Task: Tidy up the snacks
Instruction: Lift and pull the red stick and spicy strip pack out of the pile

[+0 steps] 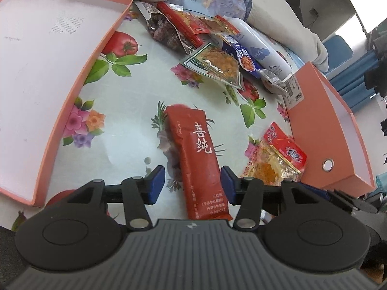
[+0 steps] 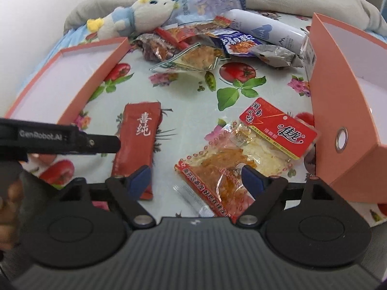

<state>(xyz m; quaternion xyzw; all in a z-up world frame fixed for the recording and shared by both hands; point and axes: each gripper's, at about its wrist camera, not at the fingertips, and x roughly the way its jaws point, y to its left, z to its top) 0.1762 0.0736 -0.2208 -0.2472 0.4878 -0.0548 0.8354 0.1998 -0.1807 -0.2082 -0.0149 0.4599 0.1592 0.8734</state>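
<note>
A red sachet (image 1: 198, 159) with white characters lies flat on the flowered tablecloth (image 1: 145, 79) at the centre of the left wrist view, between the spread blue pads of the left gripper (image 1: 193, 183), which do not press it. In the right wrist view a clear snack packet with a red header (image 2: 244, 154) lies lower right of centre, the right gripper (image 2: 196, 181) wide apart over its near end, unclamped. A heap of snack bags (image 2: 205, 48) and a white bottle (image 2: 266, 30) sit at the top, beside a plush toy (image 2: 135, 17). A shallow pink tray (image 2: 72, 77) lies left, a deeper pink box (image 2: 343, 111) right.
</note>
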